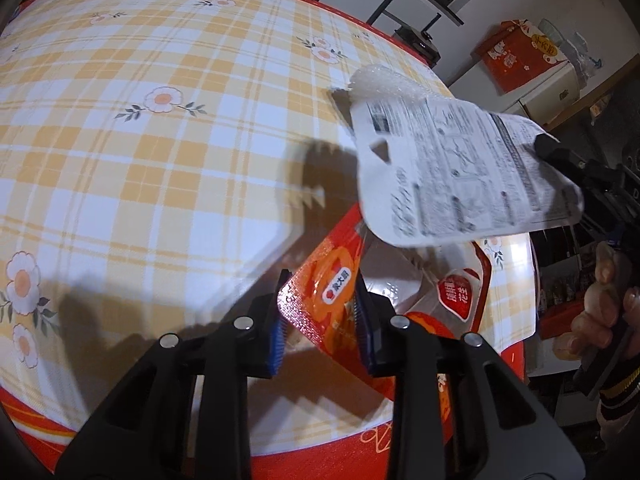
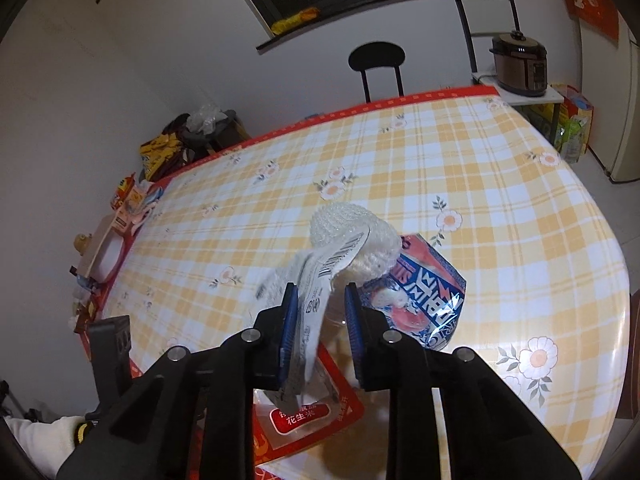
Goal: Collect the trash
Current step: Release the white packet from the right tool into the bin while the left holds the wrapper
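While left gripper (image 1: 320,316) pinched red bag (image 1: 320,300) open, right gripper (image 2: 318,320), jaws spread, released printed card (image 1: 460,172) above it; next, probably fetch blue wrapper (image 2: 424,292).

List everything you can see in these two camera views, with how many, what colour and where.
White printed blister-pack card with bubbly clear plastic: one, white and black, lifted above the table.
Red and orange clear-window snack bag: one, near table edge, between the left fingers.
Blue and red glossy snack packet: one, on the table by the card.
Yellow plaid flowered tablecloth: one, red-bordered, covering the table.
Black round-backed chair: one, far side.
Brown electric cooker: one, side stand, far right.
Red gift box: one, on a white cabinet.
Left gripper: black, blue pads, around the red bag.
Right gripper: black, blue pads, card against its left pad.
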